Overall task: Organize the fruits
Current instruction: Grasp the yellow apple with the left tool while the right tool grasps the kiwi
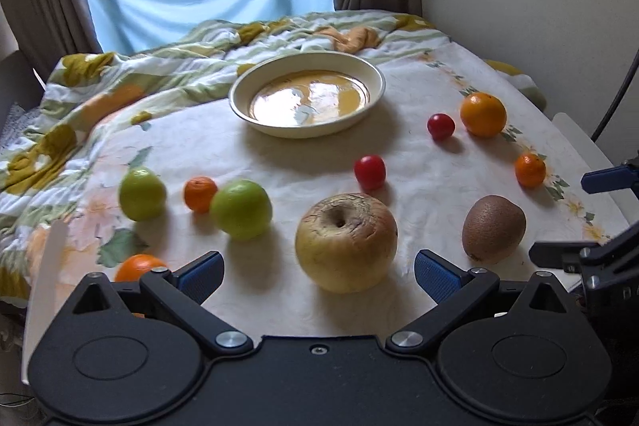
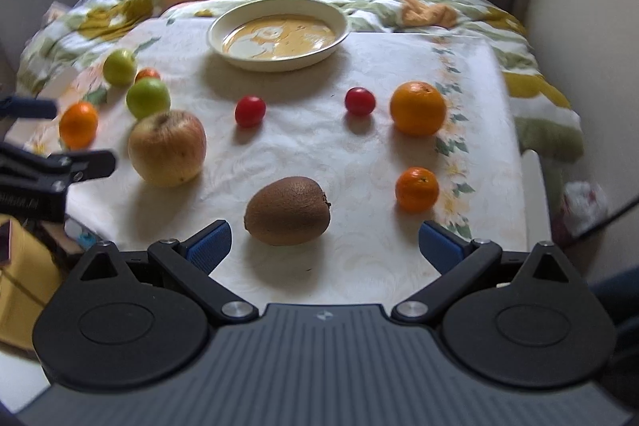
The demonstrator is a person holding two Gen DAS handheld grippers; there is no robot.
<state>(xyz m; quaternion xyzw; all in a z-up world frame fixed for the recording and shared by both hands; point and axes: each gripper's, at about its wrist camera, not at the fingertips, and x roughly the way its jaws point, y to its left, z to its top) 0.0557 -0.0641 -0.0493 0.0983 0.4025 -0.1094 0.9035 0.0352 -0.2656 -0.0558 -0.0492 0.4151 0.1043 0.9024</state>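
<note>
Left tool [image 1: 317, 276] spread wide, gripping nothing; right tool [image 2: 324, 240] likewise spread wide and unloaded

Just ahead of the left tool, between its blue pads: wrinkled yellow apple [image 1: 346, 242], stem hollow tilted up and toward the camera

Just ahead of the right tool, slightly left of centre: kiwi [image 2: 287, 210], lying on its side, long axis crosswise to the fingers, stalk end pointing right

Farther ahead on the cloth-covered counter [image 2: 319, 146]: two red tomatoes [image 2: 250, 111], large orange [image 2: 417, 108], small mandarin [image 2: 417, 189] to the right, green apples [image 2: 147, 97] to the left

Beyond all, at the far edge: cream bowl [image 2: 279, 60], upright
</note>
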